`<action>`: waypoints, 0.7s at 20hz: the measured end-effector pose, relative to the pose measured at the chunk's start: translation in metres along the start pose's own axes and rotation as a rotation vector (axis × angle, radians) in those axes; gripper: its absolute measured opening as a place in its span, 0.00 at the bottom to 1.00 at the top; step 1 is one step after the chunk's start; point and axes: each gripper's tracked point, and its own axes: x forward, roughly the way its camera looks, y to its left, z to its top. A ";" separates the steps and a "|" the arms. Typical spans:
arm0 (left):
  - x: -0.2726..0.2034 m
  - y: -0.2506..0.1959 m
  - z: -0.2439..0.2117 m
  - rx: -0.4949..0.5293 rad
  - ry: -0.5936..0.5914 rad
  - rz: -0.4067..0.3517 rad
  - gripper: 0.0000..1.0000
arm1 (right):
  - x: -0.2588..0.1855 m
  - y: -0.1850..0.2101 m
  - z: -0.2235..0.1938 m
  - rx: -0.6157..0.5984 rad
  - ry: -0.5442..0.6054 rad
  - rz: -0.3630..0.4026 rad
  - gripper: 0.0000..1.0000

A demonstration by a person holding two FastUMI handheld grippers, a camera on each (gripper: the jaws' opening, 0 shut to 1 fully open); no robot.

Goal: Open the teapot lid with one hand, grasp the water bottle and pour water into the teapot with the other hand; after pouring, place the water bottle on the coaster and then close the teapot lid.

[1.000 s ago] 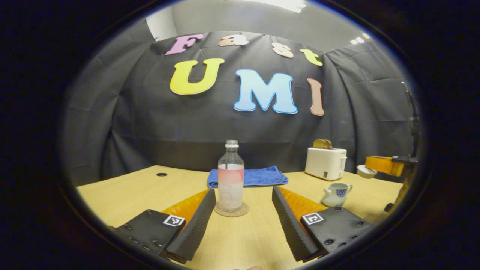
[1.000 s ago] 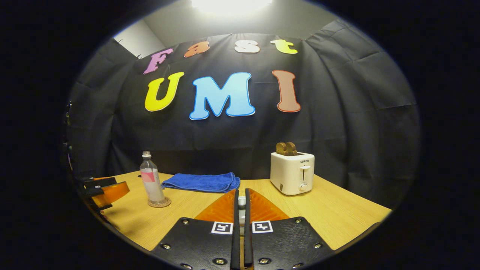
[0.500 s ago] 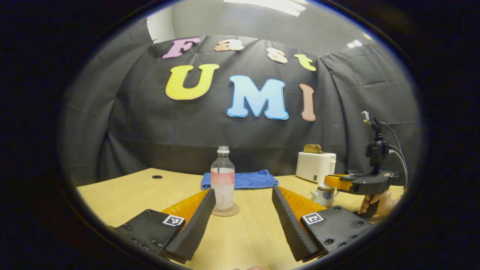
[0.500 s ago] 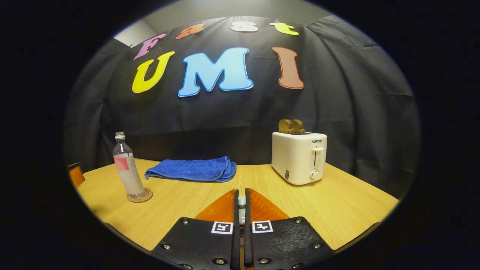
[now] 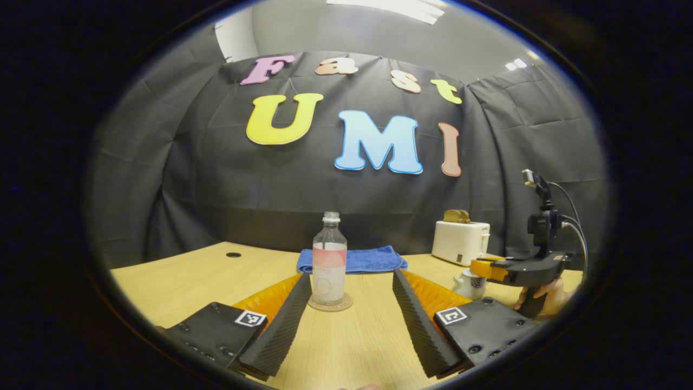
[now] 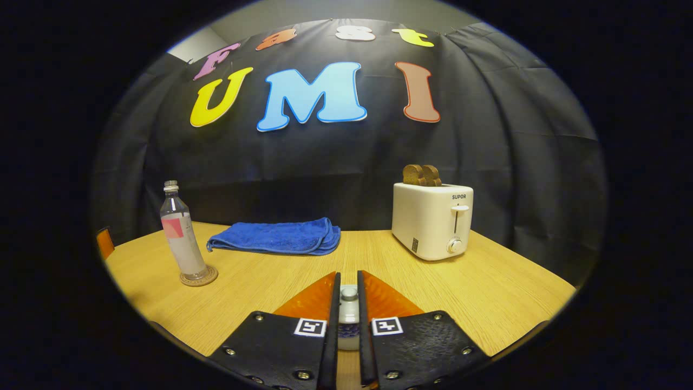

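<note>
Standing on one coaster [image 5: 329, 304], one water bottle [image 5: 329, 259] sits just ahead of the spread-open left tool [image 5: 346, 319], one teapot [image 5: 469, 283] right of it under the right tool [image 6: 346, 330], fingers slightly parted around the lid knob [image 6: 348, 293].

Bare table [image 6: 487, 292] between towel [image 6: 276, 238] and toaster [image 6: 433, 219] — bottle [image 6: 181, 235] stands left.
</note>
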 end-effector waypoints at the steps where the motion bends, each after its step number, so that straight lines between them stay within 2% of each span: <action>1: 0.000 -0.001 0.000 0.002 0.001 0.001 1.00 | -0.005 -0.002 0.011 -0.011 -0.032 -0.011 0.18; 3: -0.001 -0.002 -0.003 0.000 0.009 0.002 1.00 | -0.020 -0.002 0.028 -0.035 -0.080 -0.019 0.34; 6: -0.006 -0.012 -0.006 0.003 0.013 -0.009 1.00 | -0.070 0.007 0.020 -0.032 -0.077 -0.005 0.46; 9: -0.017 -0.024 -0.007 -0.012 0.015 -0.012 1.00 | -0.116 0.018 0.009 -0.028 -0.083 0.005 0.82; 10: -0.021 -0.032 -0.010 -0.021 0.018 -0.019 1.00 | -0.127 0.017 0.008 -0.021 -0.094 -0.008 0.86; 14: -0.034 -0.043 -0.027 -0.020 0.048 0.014 1.00 | -0.150 0.023 -0.003 0.029 -0.102 -0.020 0.87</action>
